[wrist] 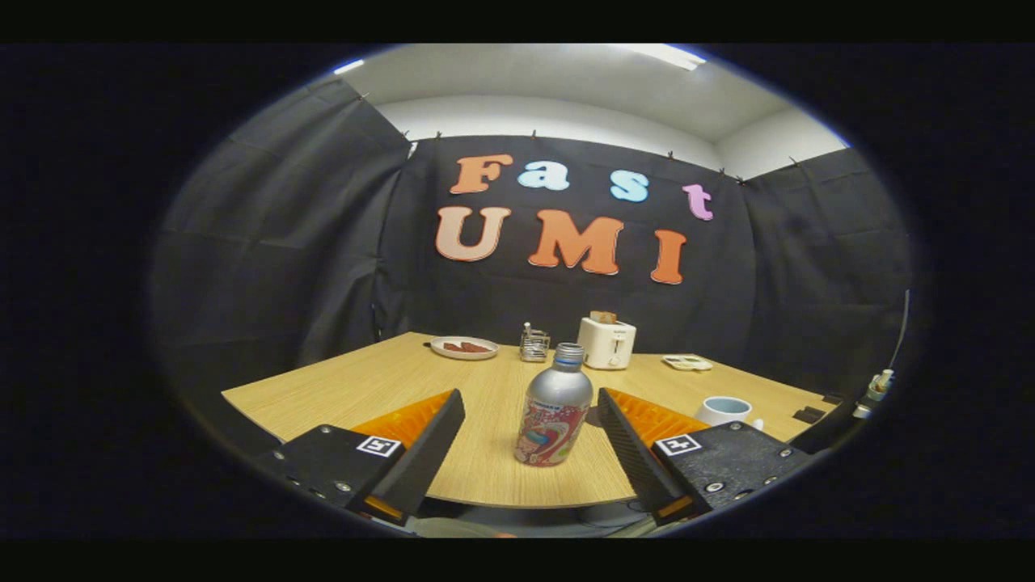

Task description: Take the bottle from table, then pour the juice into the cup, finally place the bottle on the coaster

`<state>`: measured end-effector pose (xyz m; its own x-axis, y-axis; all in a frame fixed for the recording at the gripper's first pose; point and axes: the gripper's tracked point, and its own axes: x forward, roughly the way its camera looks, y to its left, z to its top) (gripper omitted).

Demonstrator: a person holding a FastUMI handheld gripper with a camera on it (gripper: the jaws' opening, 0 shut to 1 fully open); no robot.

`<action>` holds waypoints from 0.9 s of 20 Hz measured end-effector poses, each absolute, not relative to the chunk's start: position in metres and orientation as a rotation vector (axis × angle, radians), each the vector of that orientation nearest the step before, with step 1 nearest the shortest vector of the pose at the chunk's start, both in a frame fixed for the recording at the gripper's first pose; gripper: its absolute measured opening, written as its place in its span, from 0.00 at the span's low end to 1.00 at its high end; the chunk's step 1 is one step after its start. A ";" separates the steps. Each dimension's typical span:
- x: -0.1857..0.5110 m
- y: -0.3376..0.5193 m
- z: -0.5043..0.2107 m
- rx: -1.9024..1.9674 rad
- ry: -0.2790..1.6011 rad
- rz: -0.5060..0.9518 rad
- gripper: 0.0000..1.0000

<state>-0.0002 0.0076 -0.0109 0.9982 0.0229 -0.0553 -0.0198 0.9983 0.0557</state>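
My black two-finger gripper [530, 420] is spread wide, holding nothing, and the silver aluminium bottle with its red printed label [555, 408] stands upright on the pale wooden table [364, 384] between my fingertips, touching neither. The white ceramic cup [724, 410] waits beyond my right finger. Close off-centre and one finger could tip that bottle.

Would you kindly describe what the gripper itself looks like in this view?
The gripper has two black wedge-shaped fingers with ribbed inner faces and orange ridged panels on their outer sides. Each black mount behind them carries a small square black-and-white marker and silver screws.
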 end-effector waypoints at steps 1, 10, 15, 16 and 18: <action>0.000 0.007 -0.009 0.055 0.053 0.024 0.98; 0.013 -0.006 -0.017 0.092 0.088 -0.007 0.98; 0.025 -0.013 -0.032 0.111 0.127 -0.023 0.98; 0.029 -0.015 -0.035 0.108 0.136 -0.026 0.98; 0.035 -0.012 -0.045 0.115 0.160 -0.019 0.98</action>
<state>0.0355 -0.0124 -0.0455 0.9870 -0.0097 -0.1602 0.0280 0.9932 0.1126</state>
